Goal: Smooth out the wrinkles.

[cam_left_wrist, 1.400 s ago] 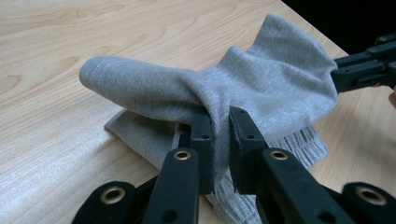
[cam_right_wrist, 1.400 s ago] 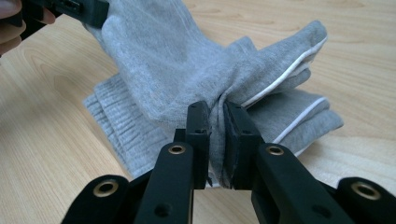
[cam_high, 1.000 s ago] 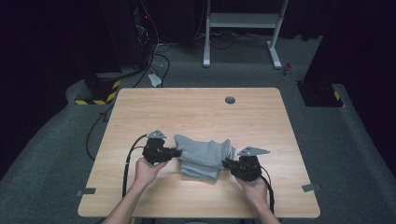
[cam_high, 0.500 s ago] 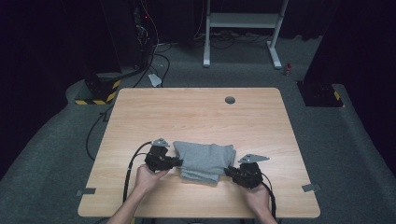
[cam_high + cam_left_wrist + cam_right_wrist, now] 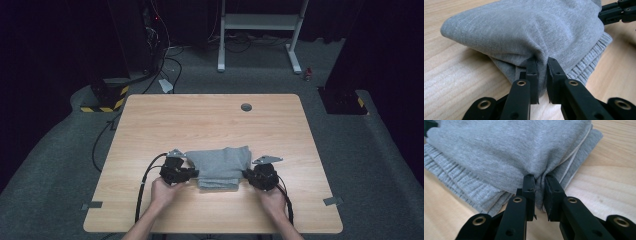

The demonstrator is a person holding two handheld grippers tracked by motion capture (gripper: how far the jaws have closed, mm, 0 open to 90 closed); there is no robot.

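Grey folded garment (image 5: pixel 220 167) lies on near half of table (image 5: pixel 210 120), between both tools; left tool (image 5: pixel 541 67) pinching bunched cloth at garment's left edge; right tool (image 5: pixel 539 183) pinching right edge likewise; no readable writing; hands low, forearms entering from near edge.

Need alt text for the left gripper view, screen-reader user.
Two black jaws of the left gripper pinch a bunched fold of a folded grey garment lying on a light wooden table. The garment's ribbed hem shows at the right, and the right gripper meets its far edge at upper right.
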